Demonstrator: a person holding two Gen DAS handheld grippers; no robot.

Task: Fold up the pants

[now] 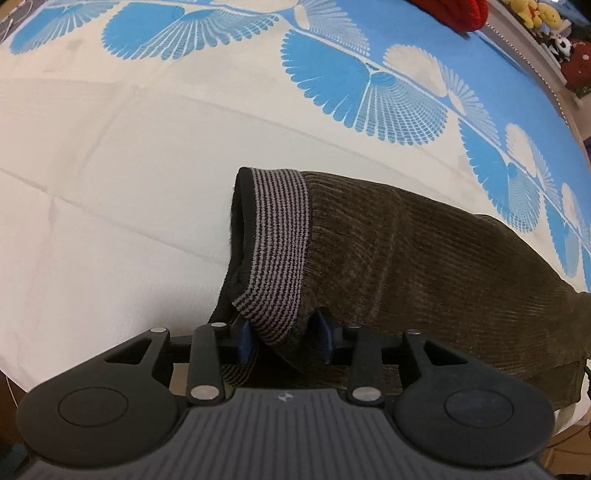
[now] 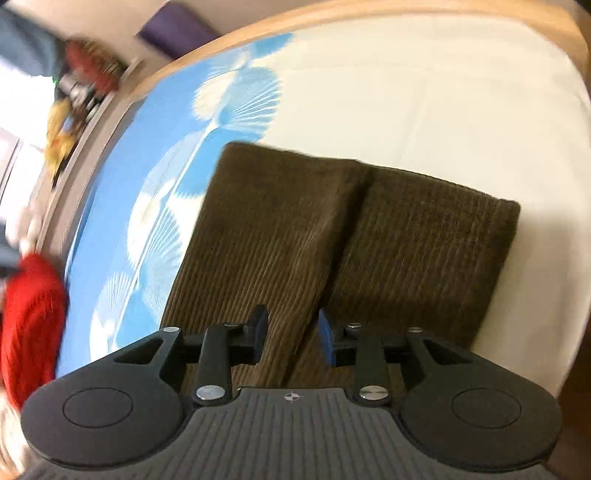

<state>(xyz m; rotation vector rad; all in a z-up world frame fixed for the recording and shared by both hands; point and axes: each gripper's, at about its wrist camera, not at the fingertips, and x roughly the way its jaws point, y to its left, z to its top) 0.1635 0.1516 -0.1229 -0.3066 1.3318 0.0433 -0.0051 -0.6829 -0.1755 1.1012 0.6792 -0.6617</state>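
Brown corduroy pants (image 2: 354,236) lie folded on the blue-and-white patterned bed (image 1: 110,184); left gripper (image 1: 286,338) fingers parted around the striped cuff (image 1: 280,243), right gripper (image 2: 291,338) released above

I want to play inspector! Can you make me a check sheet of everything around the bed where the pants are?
Surface: bed sheet, cream with blue fan shapes.
Job's things: brown ribbed pants lying on the sheet; striped waistband at one end.
Clutter: red cloth at the sheet's edge.
Grippers: left gripper open, waistband corner between its pads; right gripper open over the pants, gripping nothing.
Cables: nothing seen.
Surroundings: wooden bed frame; shelf with soft toys.
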